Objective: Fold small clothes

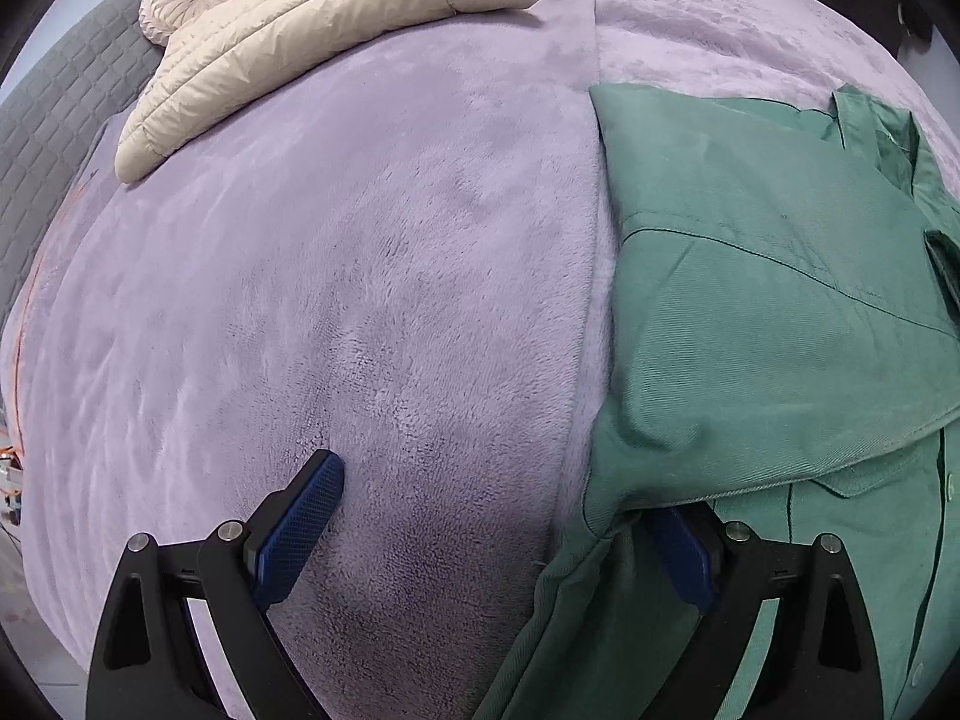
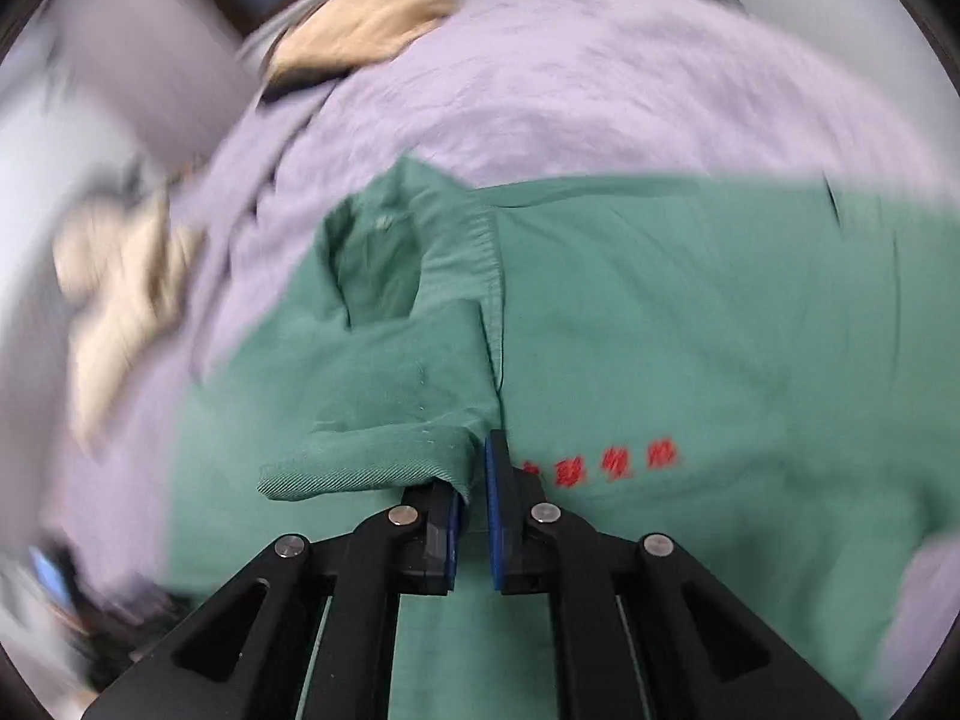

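Nearest to us, our left claw [image 1: 498, 516] is spread wide open. Its left finger [image 1: 300, 516] sits over the purple blanket [image 1: 360, 240], and its right finger [image 1: 684, 558] is tucked under the edge of the green shirt [image 1: 750, 300]. Nothing is pinched between them.

Our right claw [image 2: 474, 480] is shut tight on a fold of the green shirt [image 2: 660, 312], near a button strip. Red letters [image 2: 600, 459] are stitched just to the right of it.

The shirt lies on the right side of the bed, partly folded, on the purple blanket. Farther off on the left lies a cream puffy jacket [image 1: 336, 30], with a round cream pillow [image 1: 192, 0] just beside it.
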`<state>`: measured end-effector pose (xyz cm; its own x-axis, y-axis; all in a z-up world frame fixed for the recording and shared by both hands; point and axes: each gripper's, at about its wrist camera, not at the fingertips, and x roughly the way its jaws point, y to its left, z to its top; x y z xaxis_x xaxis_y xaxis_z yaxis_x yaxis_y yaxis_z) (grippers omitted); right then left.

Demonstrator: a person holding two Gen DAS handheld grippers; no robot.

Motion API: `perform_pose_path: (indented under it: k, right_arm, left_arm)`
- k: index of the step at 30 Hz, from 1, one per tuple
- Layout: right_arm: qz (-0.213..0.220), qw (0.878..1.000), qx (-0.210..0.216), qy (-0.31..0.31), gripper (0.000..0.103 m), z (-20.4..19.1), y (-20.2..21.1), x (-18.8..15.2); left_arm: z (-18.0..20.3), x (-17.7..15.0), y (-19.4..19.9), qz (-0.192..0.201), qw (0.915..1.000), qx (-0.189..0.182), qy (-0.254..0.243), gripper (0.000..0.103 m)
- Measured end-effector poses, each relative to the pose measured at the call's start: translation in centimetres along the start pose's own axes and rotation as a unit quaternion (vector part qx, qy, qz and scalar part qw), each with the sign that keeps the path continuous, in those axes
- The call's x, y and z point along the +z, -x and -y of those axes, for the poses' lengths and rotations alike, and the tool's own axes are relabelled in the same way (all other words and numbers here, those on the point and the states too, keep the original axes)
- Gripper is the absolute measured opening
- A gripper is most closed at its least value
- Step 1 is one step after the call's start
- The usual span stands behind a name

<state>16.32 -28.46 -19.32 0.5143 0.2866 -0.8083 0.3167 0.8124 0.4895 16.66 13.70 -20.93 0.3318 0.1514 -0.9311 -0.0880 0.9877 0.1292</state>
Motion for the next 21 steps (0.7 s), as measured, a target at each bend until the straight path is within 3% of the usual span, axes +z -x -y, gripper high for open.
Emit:
perform_pose_path:
  k: [2, 4, 7, 9, 11, 13, 14, 15, 16, 19, 20, 21]
  right_arm:
    - [-0.004, 0.986, 0.074, -0.152, 0.008, 4.0, -0.3, -1.2]
    - [-0.009, 0.947, 0.129, -0.293, 0.008, 7.8, -1.5, -3.7]
    - [0.005, 0.894, 0.165, -0.417, 0.009, 11.5, -1.9, -7.1]
    - [0.031, 0.877, 0.172, -0.447, 0.012, 12.5, -1.0, -7.8]
    - [0.037, 0.877, 0.170, -0.448, 0.013, 12.8, -0.2, -7.6]
    - [0.027, 0.888, 0.170, -0.426, 0.017, 12.6, 0.4, -6.8]
    - [0.020, 0.894, 0.168, -0.415, 0.030, 12.4, 0.7, -6.4]
    - [0.013, 0.902, 0.167, -0.399, 0.052, 12.0, 0.8, -5.8]
    - [0.009, 0.907, 0.164, -0.388, 0.060, 11.6, 0.8, -5.3]
    - [-0.011, 0.927, 0.147, -0.345, 0.059, 9.9, -0.1, -3.7]
    - [-0.019, 0.934, 0.136, -0.329, 0.050, 9.4, -0.7, -2.9]
    - [-0.026, 0.941, 0.126, -0.315, 0.026, 8.8, -1.2, -2.0]
  left_arm:
    - [-0.2, 0.1, -0.2, -0.002, 1.0000, -0.003, 0.003, 0.096]
    - [-0.3, 0.1, -0.4, -0.001, 1.0000, -0.001, 0.000, 0.096]
    - [-0.6, 0.1, -0.7, -0.001, 1.0000, -0.002, 0.002, 0.096]
    - [-0.9, 0.2, -0.8, -0.002, 1.0000, -0.004, 0.005, 0.096]
    - [-1.1, 0.4, -0.8, -0.005, 1.0000, -0.005, 0.007, 0.096]
    - [-1.2, 0.4, -0.4, -0.010, 0.9999, -0.002, 0.005, 0.096]
    - [-1.4, 0.3, -0.1, -0.011, 0.9999, -0.004, 0.002, 0.096]
    - [-1.4, 0.2, 0.4, -0.011, 0.9999, -0.008, -0.002, 0.096]
    - [-1.6, 0.1, 0.9, -0.011, 0.9999, -0.010, -0.007, 0.096]
    - [-2.4, -0.2, 2.6, -0.005, 0.9998, -0.011, -0.013, 0.096]
    - [-2.7, -0.1, 3.2, 0.000, 0.9998, -0.014, -0.011, 0.096]
    - [-3.0, 0.1, 3.7, 0.007, 0.9998, -0.016, -0.007, 0.096]
